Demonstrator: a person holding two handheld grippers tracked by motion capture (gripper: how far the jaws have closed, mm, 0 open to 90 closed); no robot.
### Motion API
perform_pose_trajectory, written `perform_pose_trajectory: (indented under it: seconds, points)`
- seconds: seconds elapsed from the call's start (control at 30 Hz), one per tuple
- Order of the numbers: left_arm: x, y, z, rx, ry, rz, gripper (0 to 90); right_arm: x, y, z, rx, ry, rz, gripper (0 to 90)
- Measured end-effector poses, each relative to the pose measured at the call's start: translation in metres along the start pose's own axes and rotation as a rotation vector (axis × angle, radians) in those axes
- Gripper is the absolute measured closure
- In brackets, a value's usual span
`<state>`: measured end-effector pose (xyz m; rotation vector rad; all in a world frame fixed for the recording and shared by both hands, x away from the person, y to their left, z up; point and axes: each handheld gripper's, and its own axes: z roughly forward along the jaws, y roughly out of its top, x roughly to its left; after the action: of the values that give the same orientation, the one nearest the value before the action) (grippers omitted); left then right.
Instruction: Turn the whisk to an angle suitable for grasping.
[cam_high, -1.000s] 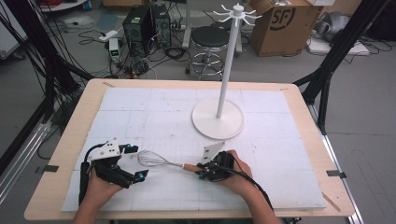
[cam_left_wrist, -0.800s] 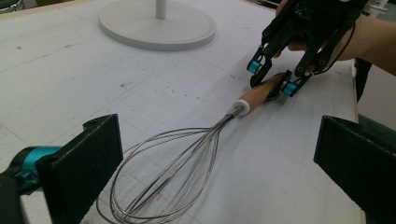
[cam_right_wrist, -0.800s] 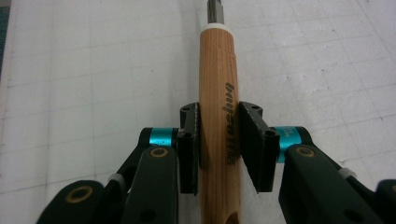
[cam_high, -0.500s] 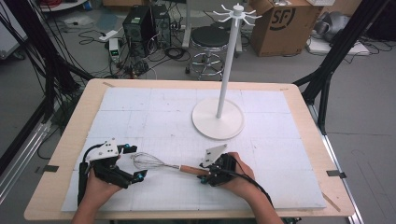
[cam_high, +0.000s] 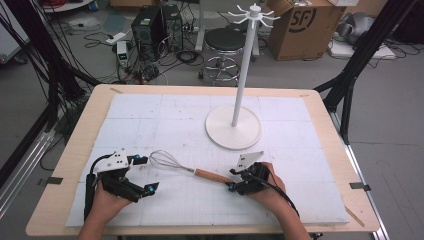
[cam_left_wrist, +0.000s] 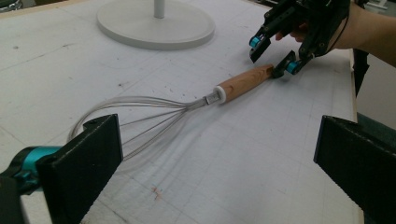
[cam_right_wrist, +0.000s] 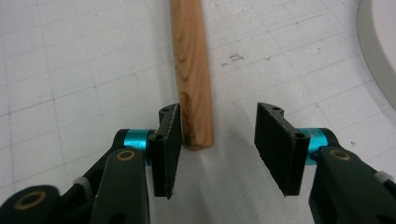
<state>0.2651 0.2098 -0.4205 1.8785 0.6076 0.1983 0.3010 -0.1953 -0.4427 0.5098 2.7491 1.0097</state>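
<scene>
1. The left gripper (cam_high: 145, 174) has its fingers wide, nothing between them.
2. The whisk (cam_high: 187, 168) lies flat near the bench (cam_high: 70, 145) front edge, long axis from 10 to 4 o'clock, wire head toward the left gripper.
3. The right gripper (cam_high: 231, 179) has just been opening; its fingers are narrow around the handle end, not pressing.
4. The stand base (cam_high: 234, 127) is beyond, at 12 o'clock, with bare bench around it.

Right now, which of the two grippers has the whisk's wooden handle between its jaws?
The right gripper: its open jaws straddle the wooden handle's end. The left gripper sits by the wire loops.
</scene>
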Motion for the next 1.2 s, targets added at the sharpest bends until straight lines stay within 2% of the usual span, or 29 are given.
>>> perform_pose_trajectory:
  seconds: [0.3,0.33,0.43,0.57,0.83,1.03,1.2]
  points:
    - [0.000,0.000,0.001,0.005,0.000,0.002,1.8,-0.002,0.000,-0.002,-0.013,-0.008,-0.002,48.8]
    - [0.000,0.000,0.001,0.005,0.000,0.002,1.8,-0.002,0.000,-0.004,-0.021,-0.006,0.010,47.9]
    - [-0.001,0.000,0.001,0.006,-0.001,-0.001,1.8,-0.003,-0.002,-0.014,-0.063,-0.001,0.022,43.2]
    - [-0.001,0.000,0.001,0.005,-0.002,0.003,1.8,-0.008,-0.008,-0.034,-0.156,0.015,0.075,38.0]
    - [-0.001,0.000,0.002,0.006,0.000,0.004,1.8,-0.021,-0.031,-0.073,-0.331,-0.028,0.201,25.6]
    - [-0.001,0.000,0.002,0.004,-0.002,0.004,1.8,-0.026,-0.047,-0.093,-0.394,-0.054,0.243,21.2]
    - [-0.001,0.000,0.003,0.006,-0.007,0.004,1.8,-0.026,-0.056,-0.102,-0.416,-0.067,0.249,19.6]
